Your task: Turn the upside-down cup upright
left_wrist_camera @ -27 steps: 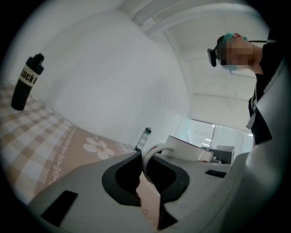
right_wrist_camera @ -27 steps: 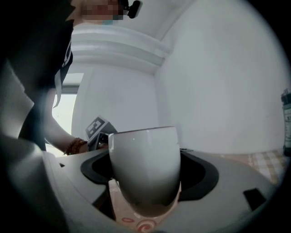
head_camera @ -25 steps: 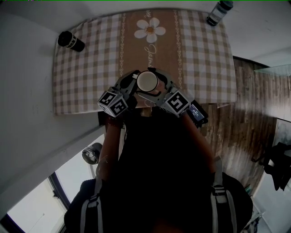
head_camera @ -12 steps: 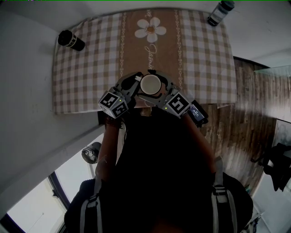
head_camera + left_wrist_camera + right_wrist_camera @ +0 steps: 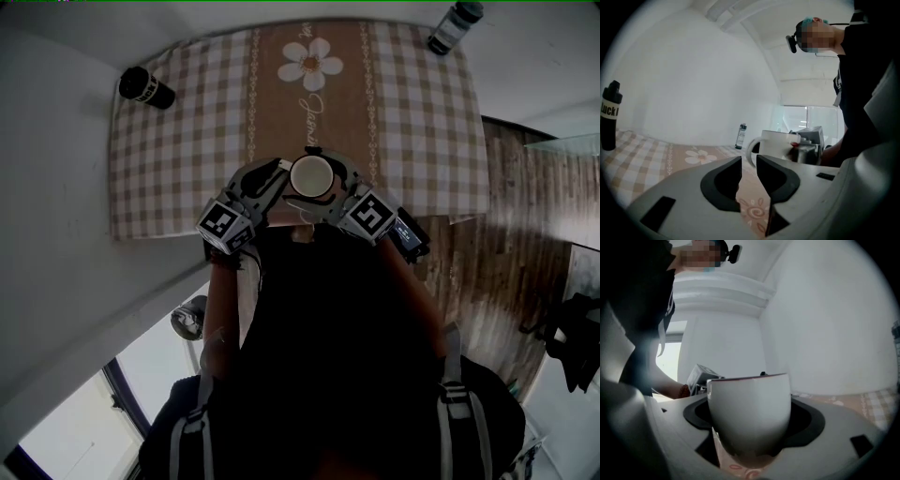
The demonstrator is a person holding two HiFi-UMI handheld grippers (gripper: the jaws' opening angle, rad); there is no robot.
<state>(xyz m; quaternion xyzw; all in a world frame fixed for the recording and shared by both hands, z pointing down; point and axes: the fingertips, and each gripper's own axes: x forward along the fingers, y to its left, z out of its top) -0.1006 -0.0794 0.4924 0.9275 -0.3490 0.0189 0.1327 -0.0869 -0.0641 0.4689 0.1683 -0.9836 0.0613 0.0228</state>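
Note:
The white cup (image 5: 309, 175) hangs just above the table's near edge with its rim up, and its inside shows in the head view. My right gripper (image 5: 317, 161) is shut on the cup's body (image 5: 750, 404), one jaw on each side (image 5: 750, 430). My left gripper (image 5: 274, 173) sits close to the cup's left. Its jaws (image 5: 749, 164) are opening, with a narrow gap and nothing between them. In the left gripper view the cup (image 5: 771, 143) and its handle stand just beyond the jaw tips to the right, apart from them.
A checked tablecloth (image 5: 412, 112) with a brown flower strip covers the table. A black bottle (image 5: 145, 84) (image 5: 609, 117) stands at the far left corner and a dark bottle (image 5: 453, 23) (image 5: 741, 136) at the far right corner. Wood floor (image 5: 487, 262) lies to the right.
My left gripper has rolled and drawn back a little to the left, away from the cup. The cup has stayed in the right gripper, shifting slightly right.

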